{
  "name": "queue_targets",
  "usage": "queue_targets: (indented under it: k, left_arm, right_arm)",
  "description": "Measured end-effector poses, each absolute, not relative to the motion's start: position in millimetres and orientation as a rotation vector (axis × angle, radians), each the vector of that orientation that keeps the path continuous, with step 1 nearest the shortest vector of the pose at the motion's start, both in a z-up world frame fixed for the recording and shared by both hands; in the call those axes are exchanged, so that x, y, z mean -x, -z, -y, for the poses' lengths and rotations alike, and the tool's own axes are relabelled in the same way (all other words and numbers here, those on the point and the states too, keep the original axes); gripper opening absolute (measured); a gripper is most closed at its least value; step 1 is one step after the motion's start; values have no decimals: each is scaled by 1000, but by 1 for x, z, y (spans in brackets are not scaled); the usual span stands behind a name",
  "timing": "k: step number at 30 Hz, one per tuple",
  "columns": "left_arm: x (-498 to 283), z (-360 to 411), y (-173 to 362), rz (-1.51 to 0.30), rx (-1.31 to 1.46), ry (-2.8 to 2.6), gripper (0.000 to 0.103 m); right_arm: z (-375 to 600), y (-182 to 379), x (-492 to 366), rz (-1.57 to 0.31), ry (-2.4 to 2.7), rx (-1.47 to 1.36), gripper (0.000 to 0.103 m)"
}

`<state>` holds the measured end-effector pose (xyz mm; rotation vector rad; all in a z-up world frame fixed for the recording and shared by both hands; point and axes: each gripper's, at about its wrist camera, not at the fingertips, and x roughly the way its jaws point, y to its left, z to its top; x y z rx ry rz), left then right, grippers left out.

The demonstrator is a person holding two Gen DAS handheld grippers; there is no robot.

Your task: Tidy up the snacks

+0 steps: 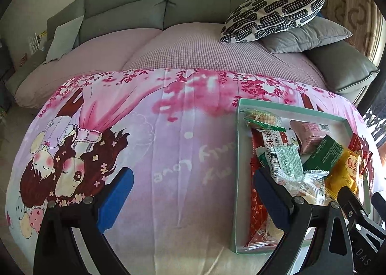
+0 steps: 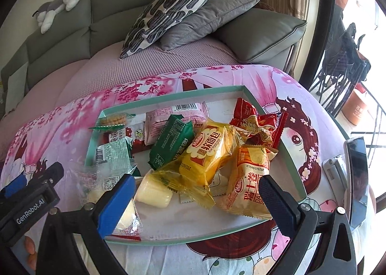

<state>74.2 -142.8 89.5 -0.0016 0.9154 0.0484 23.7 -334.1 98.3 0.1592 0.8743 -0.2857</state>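
Snacks gathered in the tray, sorting barely begun.

We see every snack [image 2: 207, 152] heaped loosely inside the green-rimmed tray [image 2: 293, 168] on the cloth-covered counter [image 1: 168, 154]; our left tool [image 1: 193, 193] and right tool [image 2: 196, 193] both hang spread wide, gripping nothing.

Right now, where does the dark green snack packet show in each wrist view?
Left wrist: dark green snack packet at right of centre, inside the tray, beside the yellow bread packet.
Right wrist: upper middle, left of that yellow packet.
Shared landmark: the teal-rimmed tray.
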Motion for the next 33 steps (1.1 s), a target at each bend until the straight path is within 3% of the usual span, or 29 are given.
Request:
queue_targets:
  k: [16, 33]
  left_arm:
    - [-64, 120, -78, -975, -28, -114, 99]
    - [-36, 94, -61, -1032, 23, -114, 100]
  right_arm:
    - [317, -104, -19, -794, 239, -160, 103]
    - [299, -87, 10, -825, 214, -180, 103]
